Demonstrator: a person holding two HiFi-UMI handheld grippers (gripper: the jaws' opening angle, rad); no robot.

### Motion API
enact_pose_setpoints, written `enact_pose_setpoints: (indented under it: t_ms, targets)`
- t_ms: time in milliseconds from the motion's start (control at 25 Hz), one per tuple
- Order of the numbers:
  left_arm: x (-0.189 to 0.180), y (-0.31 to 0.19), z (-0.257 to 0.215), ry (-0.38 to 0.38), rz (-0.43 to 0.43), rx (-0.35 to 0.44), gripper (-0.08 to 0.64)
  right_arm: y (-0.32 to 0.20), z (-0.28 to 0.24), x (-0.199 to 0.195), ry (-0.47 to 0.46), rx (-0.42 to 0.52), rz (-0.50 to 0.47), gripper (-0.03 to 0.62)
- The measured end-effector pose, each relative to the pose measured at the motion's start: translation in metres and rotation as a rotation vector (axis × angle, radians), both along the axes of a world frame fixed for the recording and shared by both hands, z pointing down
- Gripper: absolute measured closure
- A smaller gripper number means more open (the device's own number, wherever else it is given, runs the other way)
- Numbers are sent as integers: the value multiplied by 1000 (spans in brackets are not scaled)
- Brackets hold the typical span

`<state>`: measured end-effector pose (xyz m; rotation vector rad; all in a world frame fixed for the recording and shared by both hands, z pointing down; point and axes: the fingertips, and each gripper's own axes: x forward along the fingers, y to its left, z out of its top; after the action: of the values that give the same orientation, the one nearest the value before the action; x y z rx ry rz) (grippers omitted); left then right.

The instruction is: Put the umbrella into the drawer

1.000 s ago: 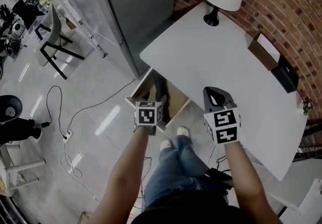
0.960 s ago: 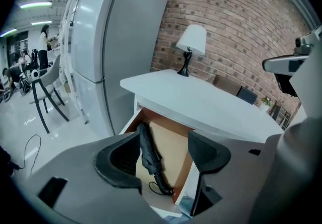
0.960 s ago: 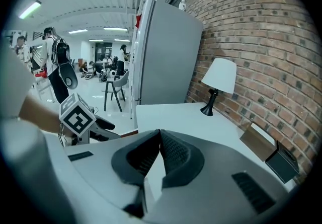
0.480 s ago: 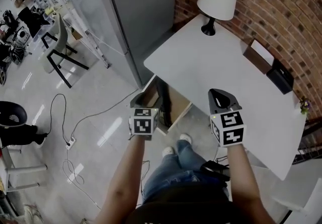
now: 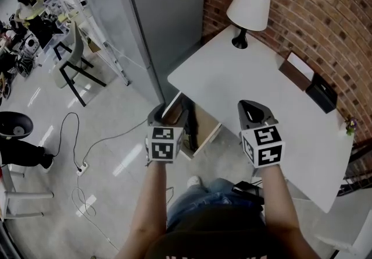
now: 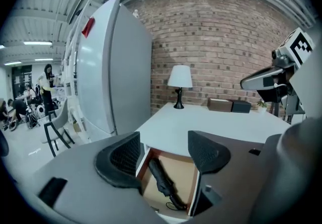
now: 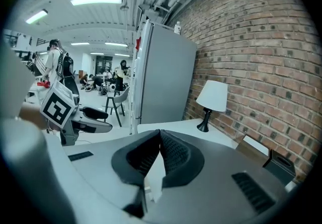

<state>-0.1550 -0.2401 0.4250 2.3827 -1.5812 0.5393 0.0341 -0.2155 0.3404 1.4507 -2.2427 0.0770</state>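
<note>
A black folded umbrella [image 6: 162, 182] lies inside the open wooden drawer [image 6: 177, 170] under the white table [image 6: 211, 125]. In the head view the umbrella [image 5: 190, 123] shows as a dark strip in the drawer [image 5: 207, 137]. My left gripper [image 6: 163, 148] hovers above the drawer's near left corner, jaws apart and empty; in the head view it [image 5: 168, 116] sits at the drawer's left edge. My right gripper [image 7: 160, 135] is shut with nothing between its pads, held over the table's front edge [image 5: 253, 113].
A white lamp [image 5: 249, 9] stands at the table's far corner by the brick wall. A brown box [image 5: 294, 70] and a black box [image 5: 321, 92] sit at the table's right. A grey fridge [image 5: 165, 13] rises left of the drawer. Chair [image 5: 72, 57] and floor cable [image 5: 87, 135] lie further left.
Both grippers have drawn back a little from the table, and the left one has drifted left off the drawer. The person's feet have stepped back. The umbrella stays in the open drawer.
</note>
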Motion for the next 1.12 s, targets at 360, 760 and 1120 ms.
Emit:
enact_pose_setpoints:
  t_ms: [360, 760, 1120]
  targets:
    - [7, 14, -54, -3, -40, 101, 270, 1, -28, 2, -27, 68, -97, 593]
    - [10, 42, -117, -8, -111, 250, 284, 20, -86, 15, -29, 209, -164, 594]
    - [15, 71, -184, -141, -111, 447, 430, 36, -125, 27, -46, 314, -174, 594]
